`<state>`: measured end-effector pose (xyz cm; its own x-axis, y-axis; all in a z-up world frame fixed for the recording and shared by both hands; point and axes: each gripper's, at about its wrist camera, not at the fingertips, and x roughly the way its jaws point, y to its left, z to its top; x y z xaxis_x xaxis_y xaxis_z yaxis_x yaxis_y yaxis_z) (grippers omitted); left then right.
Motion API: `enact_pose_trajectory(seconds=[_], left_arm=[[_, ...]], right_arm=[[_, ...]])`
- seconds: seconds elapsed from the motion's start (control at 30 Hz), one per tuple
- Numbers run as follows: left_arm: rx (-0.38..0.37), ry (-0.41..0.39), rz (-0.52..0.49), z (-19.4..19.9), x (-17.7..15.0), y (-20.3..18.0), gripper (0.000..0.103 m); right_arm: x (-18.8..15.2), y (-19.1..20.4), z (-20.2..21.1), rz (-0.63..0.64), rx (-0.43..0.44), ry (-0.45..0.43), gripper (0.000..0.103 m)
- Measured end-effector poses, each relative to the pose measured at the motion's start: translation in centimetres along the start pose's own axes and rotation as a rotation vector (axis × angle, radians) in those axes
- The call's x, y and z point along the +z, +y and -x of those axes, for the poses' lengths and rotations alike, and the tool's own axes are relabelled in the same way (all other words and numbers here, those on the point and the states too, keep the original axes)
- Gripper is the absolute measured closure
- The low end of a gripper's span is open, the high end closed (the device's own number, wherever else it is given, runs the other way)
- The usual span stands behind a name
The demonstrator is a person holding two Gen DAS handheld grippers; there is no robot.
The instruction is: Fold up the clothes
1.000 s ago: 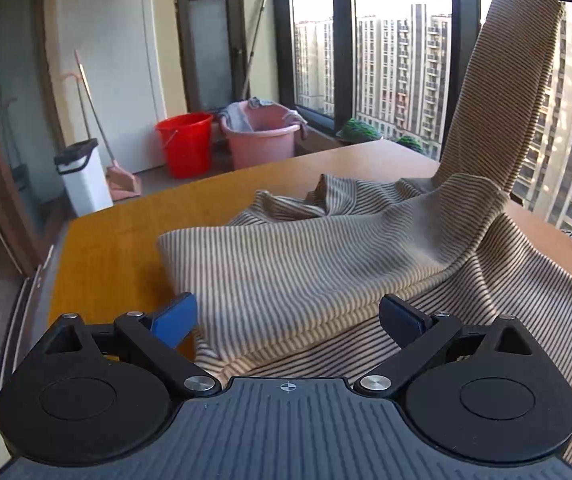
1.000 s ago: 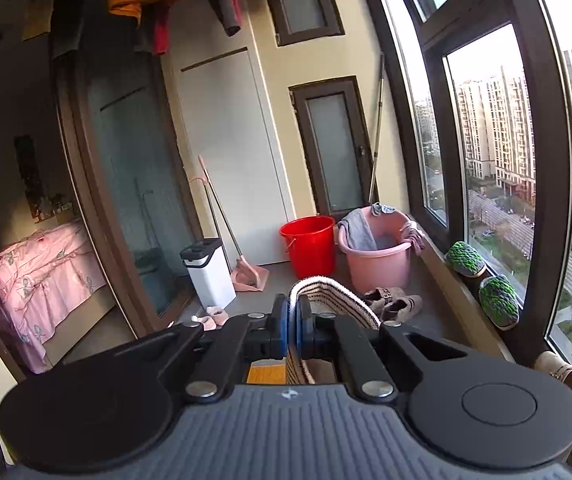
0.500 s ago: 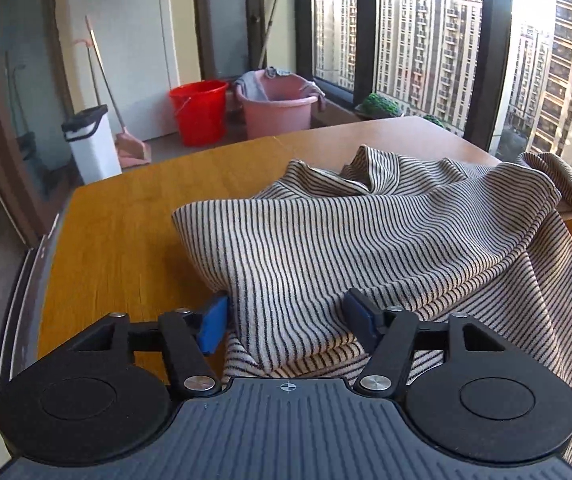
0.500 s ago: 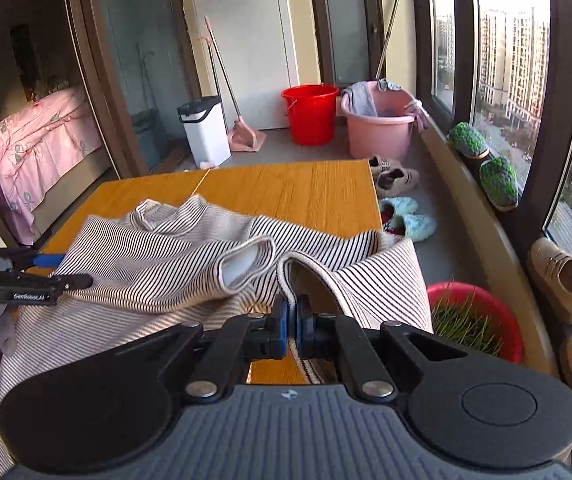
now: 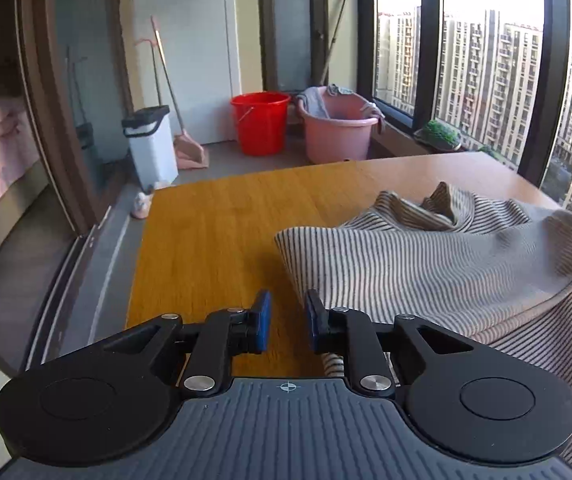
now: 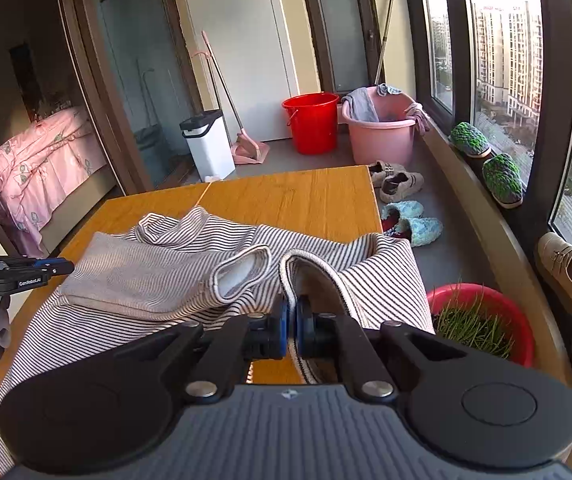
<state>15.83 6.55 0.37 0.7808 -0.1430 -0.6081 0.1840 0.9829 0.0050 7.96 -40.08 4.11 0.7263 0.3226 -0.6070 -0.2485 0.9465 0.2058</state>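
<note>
The left gripper (image 5: 286,322) has been withdrawn off the shirt (image 5: 438,264), jaws apart; the hem is being clamped by the right gripper (image 6: 291,330), contact partly hidden.

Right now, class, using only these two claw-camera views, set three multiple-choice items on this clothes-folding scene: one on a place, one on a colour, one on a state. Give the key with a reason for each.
1. Where does the striped garment lie?
A. On the wooden table
B. In the pink tub
C. On the bed

2. What colour is the bucket beside the pink tub?
A. Blue
B. Red
C. White

3. How is the right claw?
A. Wide open, holding nothing
B. Out of view
C. Shut on a cuffed edge of the garment

Key:
1 A, the cloth spreads across the tabletop.
2 B, it is plainly red in both views.
3 C, the blue pads pinch the banded edge, while the left claw stands open with bare table between its pads.
</note>
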Motion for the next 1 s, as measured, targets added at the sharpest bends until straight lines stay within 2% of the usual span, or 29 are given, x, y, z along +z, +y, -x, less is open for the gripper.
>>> enact_pose_trajectory(seconds=[0.1, 0.13, 0.17, 0.23, 0.27, 0.33, 0.4, 0.5, 0.57, 0.63, 0.73, 0.77, 0.8, 0.83, 0.9, 1.0], left_arm=[[-0.047, 0.006, 0.010, 0.0, 0.3, -1.0, 0.039], [-0.045, 0.011, -0.014, -0.3, 0.2, -1.7, 0.031], [-0.042, 0.019, -0.031, -0.7, 0.1, -2.2, 0.030], [-0.045, 0.045, -0.051, -1.7, -0.3, -3.1, 0.033], [-0.048, 0.055, -0.056, -2.1, -0.5, -3.3, 0.035], [-0.052, 0.054, -0.059, -2.4, -0.8, -3.5, 0.039], [-0.058, 0.046, -0.055, -2.4, -0.9, -3.5, 0.049], [-0.050, 0.033, -0.058, -2.4, -1.1, -3.2, 0.060], [-0.050, 0.027, -0.049, -2.3, -1.2, -3.0, 0.064], [-0.050, 0.025, -0.041, -2.2, -1.2, -2.7, 0.069], [-0.047, 0.023, -0.030, -2.1, -1.3, -2.3, 0.071], [-0.046, 0.021, -0.024, -2.0, -1.4, -2.1, 0.071], [-0.047, 0.020, -0.018, -2.0, -1.5, -2.0, 0.071], [-0.047, 0.019, -0.012, -2.0, -1.5, -1.7, 0.071], [-0.036, 0.017, -0.004, -1.9, -1.3, -1.1, 0.071], [-0.004, 0.007, 0.017, -1.4, -1.3, 0.0, 0.071]], right_arm=[[-1.1, 2.5, -0.8, 0.016, 0.079, 0.074, 0.099], [-1.5, 3.3, -1.1, 0.021, 0.105, 0.099, 0.099], [-2.4, 4.5, -1.7, 0.037, 0.123, 0.148, 0.098], [-4.1, 6.4, -2.7, 0.069, 0.156, 0.237, 0.092], [-4.2, 7.1, -2.4, 0.086, 0.182, 0.252, 0.088], [-4.2, 8.4, -1.8, 0.120, 0.232, 0.265, 0.088], [-2.6, 9.1, -0.8, 0.161, 0.236, 0.211, 0.087], [1.2, 9.8, 0.5, 0.240, 0.195, 0.084, 0.081], [3.7, 9.2, -1.0, 0.226, 0.111, 0.023, 0.077], [5.5, 8.1, -3.6, 0.169, 0.031, 0.012, 0.073], [6.3, 5.9, -9.2, 0.102, -0.065, 0.108, 0.069], [6.2, 5.4, -10.9, 0.078, -0.085, 0.144, 0.076], [6.2, 5.5, -11.7, 0.073, -0.067, 0.154, 0.085], [6.3, 5.7, -12.2, 0.072, -0.040, 0.158, 0.099], [7.2, 7.6, -11.6, 0.094, 0.033, 0.108, 0.099], [9.7, 11.7, -8.0, 0.176, 0.174, -0.061, 0.100]])
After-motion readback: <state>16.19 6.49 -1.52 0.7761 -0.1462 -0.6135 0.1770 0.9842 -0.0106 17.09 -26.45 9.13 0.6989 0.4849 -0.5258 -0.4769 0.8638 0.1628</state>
